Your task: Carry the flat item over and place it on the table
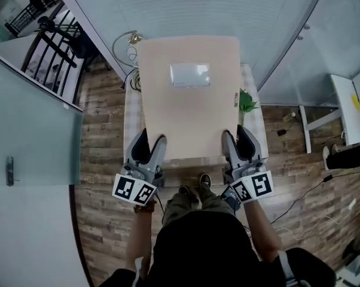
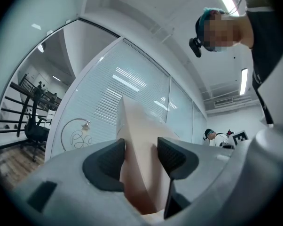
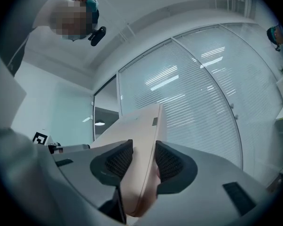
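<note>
You held the flat beige panel [image 1: 189, 109] over the cloth-covered bench [image 1: 133, 109]. Your left hand-held gripper [image 1: 150, 146] and right hand-held gripper [image 1: 238, 141] each clamped its near edge, one at each corner.

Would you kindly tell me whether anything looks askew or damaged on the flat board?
Nothing stands out. The flat board lies level and shows no damage, clamped at its near edge by the left tongs and the right tongs, over the table.

The board [image 1: 189, 94] lies between left gripper [image 1: 150, 144] and right gripper [image 1: 238, 141], above the table [image 1: 253, 130]
</note>
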The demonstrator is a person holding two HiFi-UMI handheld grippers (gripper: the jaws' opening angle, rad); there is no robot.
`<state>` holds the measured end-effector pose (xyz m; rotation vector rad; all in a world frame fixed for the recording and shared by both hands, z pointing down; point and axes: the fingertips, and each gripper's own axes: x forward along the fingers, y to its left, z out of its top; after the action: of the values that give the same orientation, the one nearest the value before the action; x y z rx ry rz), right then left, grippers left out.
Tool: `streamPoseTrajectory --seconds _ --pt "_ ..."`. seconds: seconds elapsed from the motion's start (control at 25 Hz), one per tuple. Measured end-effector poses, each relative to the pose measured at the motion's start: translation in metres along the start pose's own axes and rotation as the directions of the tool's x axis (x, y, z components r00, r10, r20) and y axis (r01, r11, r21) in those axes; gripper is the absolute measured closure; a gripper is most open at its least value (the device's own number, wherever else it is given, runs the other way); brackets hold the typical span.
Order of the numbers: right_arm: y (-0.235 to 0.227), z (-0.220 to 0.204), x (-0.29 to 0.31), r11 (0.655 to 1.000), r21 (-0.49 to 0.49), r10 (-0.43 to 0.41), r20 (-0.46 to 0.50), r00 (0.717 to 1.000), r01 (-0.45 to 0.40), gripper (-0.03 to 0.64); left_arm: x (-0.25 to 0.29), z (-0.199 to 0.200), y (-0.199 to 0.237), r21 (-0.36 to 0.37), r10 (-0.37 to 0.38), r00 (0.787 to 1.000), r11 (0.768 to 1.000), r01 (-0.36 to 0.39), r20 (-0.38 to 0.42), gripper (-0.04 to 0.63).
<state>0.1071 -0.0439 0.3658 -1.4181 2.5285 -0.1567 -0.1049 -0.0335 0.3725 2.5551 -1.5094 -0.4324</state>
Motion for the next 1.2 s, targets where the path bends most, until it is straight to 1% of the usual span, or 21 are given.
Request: streamPoseTrajectory --seconds 0.08,0.16,0.36,0.52,0.72,0.88,1.0,1.2 --pt "-0.006 0.0 0.015 1.0 0.005 0.028 -0.012 1.0 -0.027 0.479 0.009 0.004 0.005 0.015 0.022 1.0 1.0 -0.022 0.011 0.37" --pt "-0.011 0.0 0.027 0.999 0.004 0.033 -0.026 0.999 -0.033 0.478 0.019 0.005 0.012 0.012 0.032 0.999 0.999 -0.032 0.017 0.37" --pt "-0.016 0.004 0.048 1.0 -0.002 0.016 -0.036 0.999 -0.016 0.477 0.04 0.013 0.028 0.005 0.02 0.999 1.0 -0.02 0.027 0.37" --pt "-0.019 -0.002 0.054 1.0 0.02 0.002 -0.045 0.999 -0.001 0.477 0.047 0.017 0.033 0.022 0.009 1.0 1.0 -0.009 0.029 0.371" --pt "-0.013 -0.008 0.067 1.0 0.018 0.023 -0.057 0.998 -0.022 0.477 0.047 0.018 0.048 0.015 0.017 1.0 1.0 -0.017 0.004 0.371" --pt "-0.013 -0.022 0.072 0.999 0.029 0.038 -0.09 0.995 -0.036 0.477 0.043 0.005 0.057 -0.006 0.044 0.999 0.999 -0.045 -0.03 0.371" --pt "-0.019 -0.04 0.067 0.999 0.048 0.024 -0.119 0.993 -0.018 0.477 0.041 -0.015 0.06 -0.022 0.067 0.996 0.997 -0.068 -0.057 0.371" --pt "-0.019 -0.07 0.06 0.998 0.067 0.007 -0.181 0.983 0.006 0.477 0.028 -0.046 0.069 -0.068 0.089 0.989 0.993 -0.097 -0.114 0.371"
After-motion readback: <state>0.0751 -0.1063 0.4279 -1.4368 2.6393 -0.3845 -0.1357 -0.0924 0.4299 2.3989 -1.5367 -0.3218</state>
